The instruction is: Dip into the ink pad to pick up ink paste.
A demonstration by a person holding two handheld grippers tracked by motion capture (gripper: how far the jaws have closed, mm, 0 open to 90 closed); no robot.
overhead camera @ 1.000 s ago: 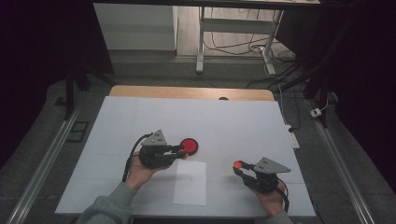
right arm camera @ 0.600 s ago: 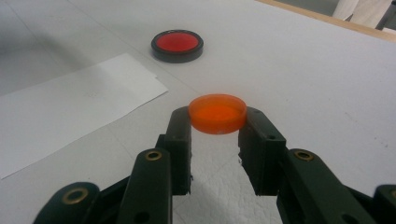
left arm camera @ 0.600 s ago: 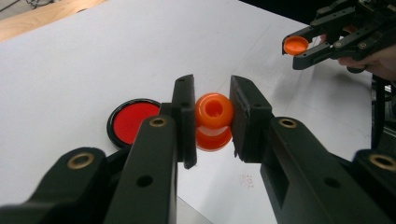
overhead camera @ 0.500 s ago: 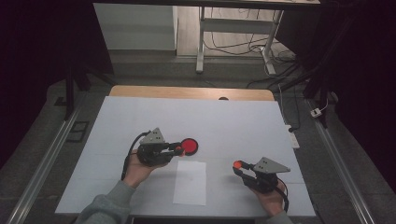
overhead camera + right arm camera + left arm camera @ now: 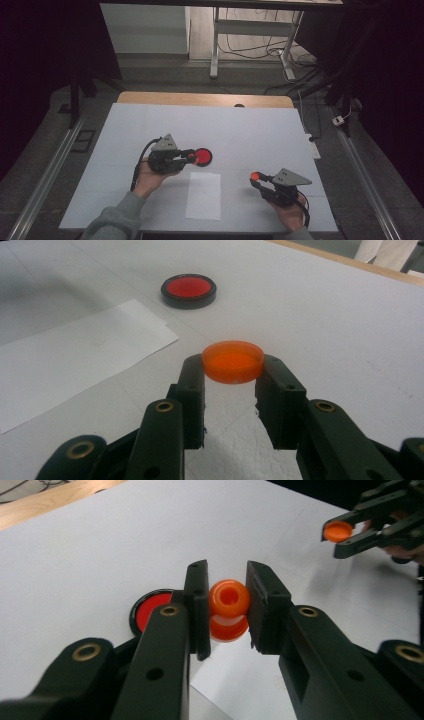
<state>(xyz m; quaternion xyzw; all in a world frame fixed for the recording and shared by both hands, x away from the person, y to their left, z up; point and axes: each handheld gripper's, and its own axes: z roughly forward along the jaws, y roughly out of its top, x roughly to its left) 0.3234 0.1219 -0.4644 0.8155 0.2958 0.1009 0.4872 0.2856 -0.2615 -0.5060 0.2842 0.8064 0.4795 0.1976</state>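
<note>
The white sheet of paper (image 5: 204, 195) lies flat on the surface (image 5: 250, 130), near its front edge, and serves as the landmark here. Just beyond the paper's far edge, a little toward its left, a round black-rimmed dish with a red inside (image 5: 202, 157) rests on the surface; in the right gripper view the same dish (image 5: 188, 290) sits just past the paper's far corner.

The left gripper (image 5: 187, 157) is held to the left of the paper's far end, pointing toward the dish. Its fingers (image 5: 197, 607) are closed on a small orange bottle (image 5: 229, 609) whose open mouth faces the camera, clamped from both sides just beside the dish.

The right gripper (image 5: 256, 179) is held to the right of the paper, well apart from it. Its fingers (image 5: 192, 385) grip a flat orange cap (image 5: 233, 361) by its rim, holding it level above the surface. In the left gripper view that cap (image 5: 338, 531) appears farther off, beyond the paper.
</note>
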